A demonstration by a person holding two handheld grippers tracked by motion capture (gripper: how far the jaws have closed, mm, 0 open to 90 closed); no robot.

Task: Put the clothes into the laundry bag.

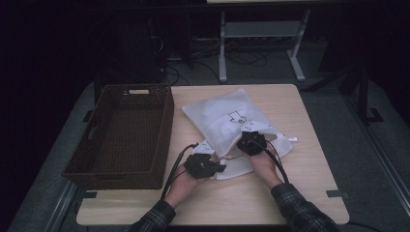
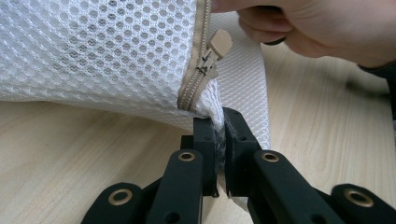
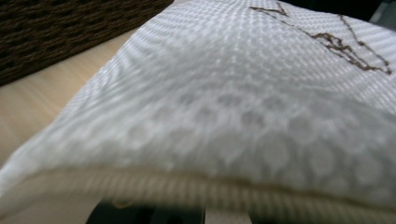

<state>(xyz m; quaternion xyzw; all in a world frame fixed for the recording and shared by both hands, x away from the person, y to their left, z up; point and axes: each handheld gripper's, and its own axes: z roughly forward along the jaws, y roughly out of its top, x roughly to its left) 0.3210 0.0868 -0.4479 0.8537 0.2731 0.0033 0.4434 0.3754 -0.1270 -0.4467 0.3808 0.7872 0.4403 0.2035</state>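
Note:
A white mesh bag [image 1: 227, 118] with a beige zipper lies on the wooden table [image 1: 300, 193]. My left gripper [image 1: 221, 167] comes at its near corner, and in the left gripper view it [image 2: 220, 122] is shut on the mesh edge just below the zipper's end. The zipper pull [image 2: 217, 46] hangs right above that pinch. My right gripper [image 1: 249, 139] sits at the bag's near right edge. In the right gripper view the mesh bag [image 3: 233, 93] looms close and blurred, its zipper edge draped over the dark jaws, which seem closed on it. The right hand [image 2: 317, 28] shows beyond the zipper.
A dark wicker basket [image 1: 164, 130] stands on the left half of the table, its wall close to the bag; it also shows as the basket [image 3: 70, 28] in the right gripper view. Bare tabletop lies near the front edge. Metal legs [image 1: 222, 48] and cables stand on the floor behind.

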